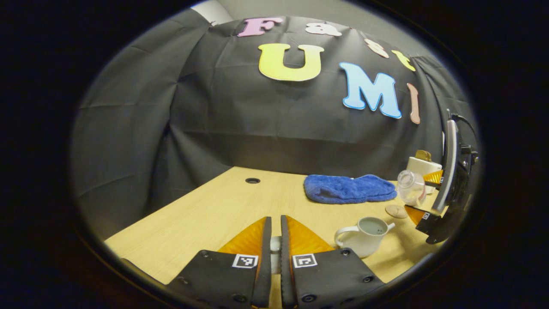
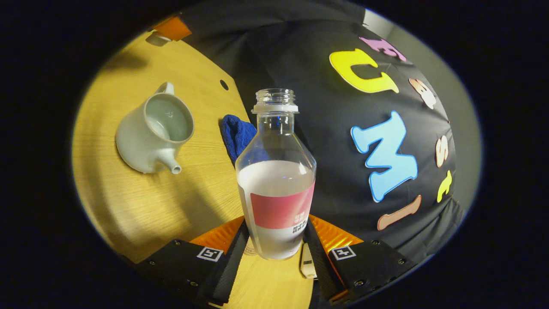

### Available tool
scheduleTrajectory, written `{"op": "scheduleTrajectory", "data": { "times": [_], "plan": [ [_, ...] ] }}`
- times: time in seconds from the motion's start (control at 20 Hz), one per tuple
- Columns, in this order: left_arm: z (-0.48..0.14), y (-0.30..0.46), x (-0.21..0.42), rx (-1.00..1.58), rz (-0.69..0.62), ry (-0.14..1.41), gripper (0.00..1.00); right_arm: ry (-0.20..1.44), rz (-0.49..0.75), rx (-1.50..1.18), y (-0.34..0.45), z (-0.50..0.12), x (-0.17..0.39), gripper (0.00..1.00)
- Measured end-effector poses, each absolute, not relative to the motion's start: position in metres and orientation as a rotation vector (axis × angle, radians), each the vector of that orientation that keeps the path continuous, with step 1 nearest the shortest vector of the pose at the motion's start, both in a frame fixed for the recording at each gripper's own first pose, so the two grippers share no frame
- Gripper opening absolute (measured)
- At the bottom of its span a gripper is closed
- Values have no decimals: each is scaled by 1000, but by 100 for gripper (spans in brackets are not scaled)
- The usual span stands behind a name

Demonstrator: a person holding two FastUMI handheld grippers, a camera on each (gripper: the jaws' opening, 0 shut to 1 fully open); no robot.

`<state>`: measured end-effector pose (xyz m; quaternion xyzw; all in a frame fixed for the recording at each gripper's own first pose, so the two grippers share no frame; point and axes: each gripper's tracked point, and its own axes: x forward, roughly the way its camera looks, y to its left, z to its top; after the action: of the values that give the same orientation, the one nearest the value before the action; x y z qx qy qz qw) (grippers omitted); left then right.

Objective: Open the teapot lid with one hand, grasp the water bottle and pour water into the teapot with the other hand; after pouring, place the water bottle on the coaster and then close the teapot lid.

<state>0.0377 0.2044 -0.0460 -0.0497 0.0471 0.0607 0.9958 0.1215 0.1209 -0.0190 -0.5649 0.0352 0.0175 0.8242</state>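
Observation:
The white teapot (image 1: 364,234) stands on the table with its lid off, and a little water shows inside the teapot (image 2: 154,133). My left gripper (image 1: 275,223) is shut on a small white piece, the teapot lid (image 1: 275,248), held left of the pot. My right gripper (image 2: 276,231) is shut on the clear water bottle (image 2: 276,180), uncapped, about half full, with a pink label. In the left gripper view the bottle (image 1: 411,188) hangs tilted to the left in my right gripper (image 1: 422,195), above the round coaster (image 1: 396,211) behind the pot. No water is running from it.
A folded blue cloth (image 1: 349,188) lies behind the teapot, also seen as a blue cloth (image 2: 238,135) past the bottle. A white container (image 1: 423,165) stands at the back right. A cable hole (image 1: 252,180) is in the wooden table (image 1: 193,223).

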Motion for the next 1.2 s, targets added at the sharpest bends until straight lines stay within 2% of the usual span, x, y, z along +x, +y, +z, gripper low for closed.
{"op": "scheduleTrajectory", "data": {
  "times": [0.55,1.2],
  "plan": [
    [-51,204,38,-98,110,107,16,-49,3,-1551,133,-9,120,76],
    [-53,199,42,-81,95,127,16,-187,-71,-1787,138,17,127,76]
  ]
}}
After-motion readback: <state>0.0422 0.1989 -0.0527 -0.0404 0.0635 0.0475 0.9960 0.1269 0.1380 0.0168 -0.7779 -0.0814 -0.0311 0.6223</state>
